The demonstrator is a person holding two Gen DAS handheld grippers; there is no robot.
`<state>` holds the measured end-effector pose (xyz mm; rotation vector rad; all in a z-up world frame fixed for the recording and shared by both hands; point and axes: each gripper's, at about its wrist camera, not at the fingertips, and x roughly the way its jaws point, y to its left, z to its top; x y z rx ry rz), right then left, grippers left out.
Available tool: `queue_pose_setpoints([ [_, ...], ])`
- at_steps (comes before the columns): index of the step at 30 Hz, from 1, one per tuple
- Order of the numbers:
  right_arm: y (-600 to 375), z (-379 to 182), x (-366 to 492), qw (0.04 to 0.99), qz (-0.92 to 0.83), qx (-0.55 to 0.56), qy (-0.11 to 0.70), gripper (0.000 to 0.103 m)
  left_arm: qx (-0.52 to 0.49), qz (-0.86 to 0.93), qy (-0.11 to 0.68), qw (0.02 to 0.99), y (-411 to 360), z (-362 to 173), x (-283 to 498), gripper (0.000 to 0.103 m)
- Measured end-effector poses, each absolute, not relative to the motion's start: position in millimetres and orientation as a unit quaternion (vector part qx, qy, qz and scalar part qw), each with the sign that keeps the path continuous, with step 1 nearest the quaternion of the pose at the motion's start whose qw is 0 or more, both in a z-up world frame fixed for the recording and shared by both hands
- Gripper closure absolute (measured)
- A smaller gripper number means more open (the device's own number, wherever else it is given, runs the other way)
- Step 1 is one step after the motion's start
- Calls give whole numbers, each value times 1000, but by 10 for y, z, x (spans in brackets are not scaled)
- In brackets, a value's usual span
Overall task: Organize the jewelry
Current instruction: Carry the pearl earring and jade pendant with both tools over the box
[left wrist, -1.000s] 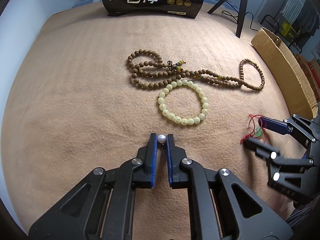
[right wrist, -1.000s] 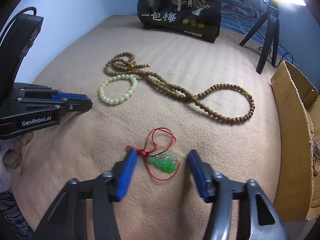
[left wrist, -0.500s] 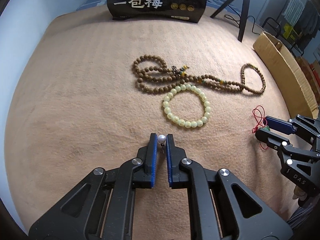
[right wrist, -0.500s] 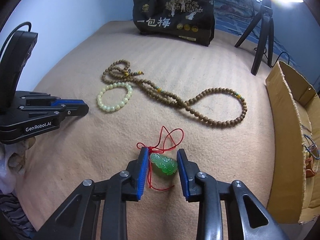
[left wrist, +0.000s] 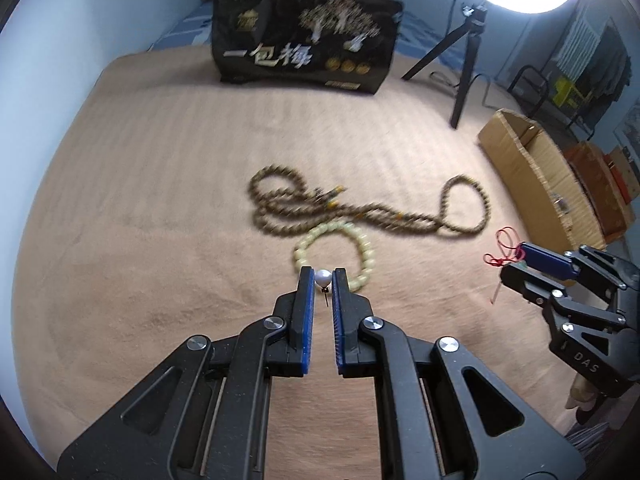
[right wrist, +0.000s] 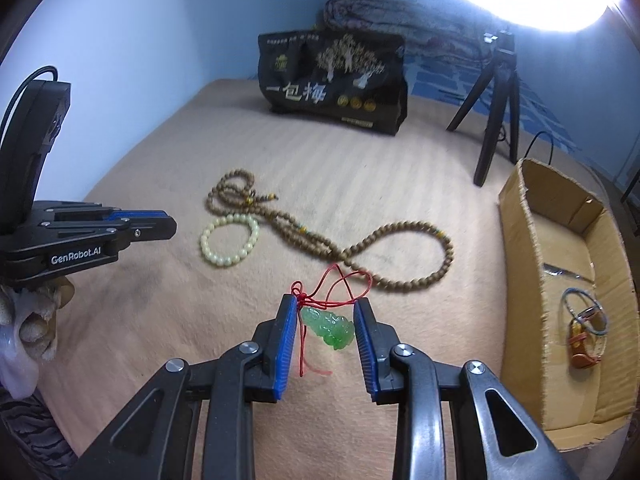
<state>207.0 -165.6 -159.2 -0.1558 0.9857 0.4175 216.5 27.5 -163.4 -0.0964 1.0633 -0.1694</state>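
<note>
While the beige blanket point(right wrist: 168, 320) lay below, a white pearl earring point(left wrist: 322, 278) was pinched between the nearly closed fingers of the left gripper point(left wrist: 323, 276). A green jade pendant point(right wrist: 330, 326) on a red cord point(right wrist: 340, 284) was clamped by the right gripper point(right wrist: 326, 312). A brown bead necklace point(right wrist: 360, 246) and a pale bead bracelet point(right wrist: 229, 240) were left at 12 and 11 o'clock of the pendant. A cardboard box point(right wrist: 520, 264) was seen at 3 o'clock.

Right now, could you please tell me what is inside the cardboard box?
Inside the cardboard box: a thin hoop bracelet, an orange-strapped watch and a slim metal piece. Its near wall hides the floor along that side.
</note>
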Motion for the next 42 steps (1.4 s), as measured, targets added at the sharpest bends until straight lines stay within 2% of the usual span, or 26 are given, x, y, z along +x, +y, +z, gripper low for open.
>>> queue_pose_setpoints([
  [14,-2266,-1186,2164,886,151,-38,438,74,-50,-132,463,875,-296,-1214,2106,96],
  [27,-3128,-895,2314,907,90,20,411,74,-49,-175,444,877,-955,-1037,2124,96],
  [42,-3696,-1044,2623,906,46,55,417,74,-41,-235,432,870,-1877,-988,2183,96],
])
